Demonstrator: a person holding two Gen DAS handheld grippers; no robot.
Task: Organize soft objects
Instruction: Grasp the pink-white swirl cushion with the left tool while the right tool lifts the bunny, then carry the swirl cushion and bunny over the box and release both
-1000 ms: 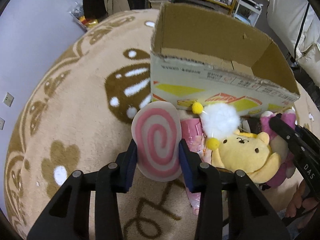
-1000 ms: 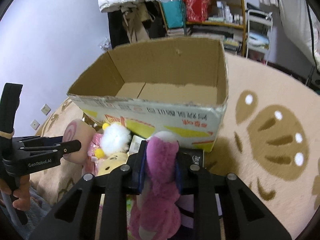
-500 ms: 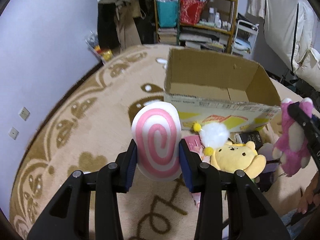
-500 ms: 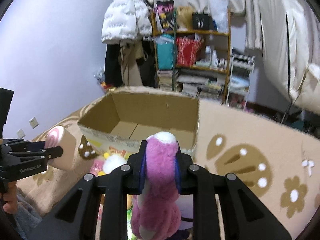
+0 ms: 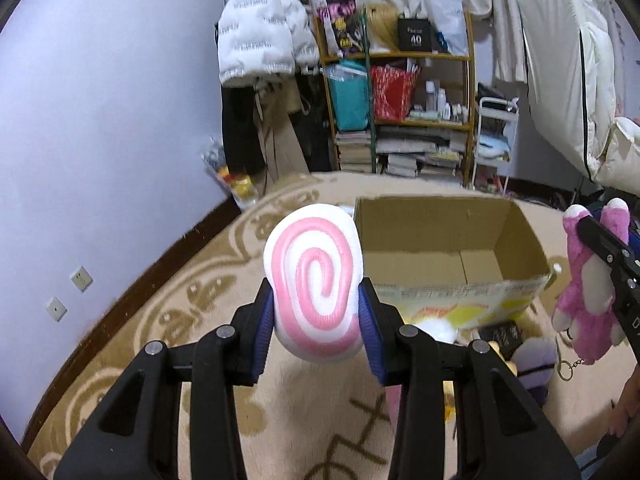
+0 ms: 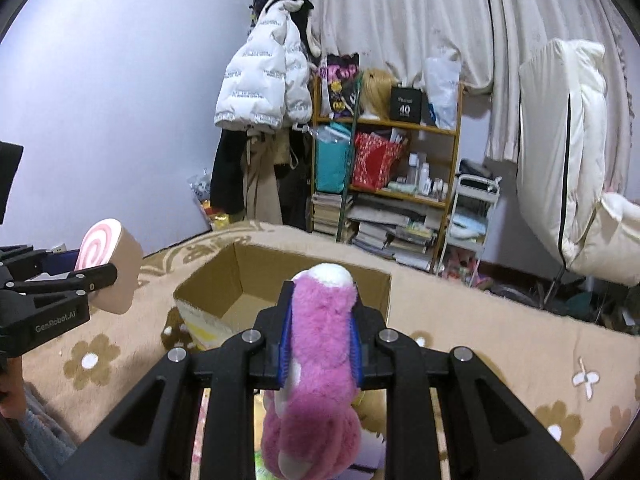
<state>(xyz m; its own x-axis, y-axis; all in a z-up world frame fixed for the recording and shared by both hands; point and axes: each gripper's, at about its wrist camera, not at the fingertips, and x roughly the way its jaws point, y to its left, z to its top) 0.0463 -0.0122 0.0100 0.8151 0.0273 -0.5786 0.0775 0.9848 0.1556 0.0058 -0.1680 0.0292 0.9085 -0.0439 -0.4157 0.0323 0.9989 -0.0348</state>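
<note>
The left gripper (image 5: 318, 312) clamps a swirl cushion (image 5: 314, 280) and the right gripper (image 6: 320, 344) a pink plush (image 6: 316, 364), both short of the seemingly empty box (image 5: 448, 248).

One cardboard box (image 5: 448, 248), one swirl cushion (image 5: 314, 280), one pink plush (image 6: 316, 380).

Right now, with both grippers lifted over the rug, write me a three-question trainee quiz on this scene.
1. True or false: the brown cardboard box holds a toy.
2. The left gripper is shut on: A) the pink-and-white spiral cushion B) a book.
3. What does the right gripper hold?

Key: 1 false, no toy shows inside. 2 A. 3 the fuzzy pink plush toy.
</note>
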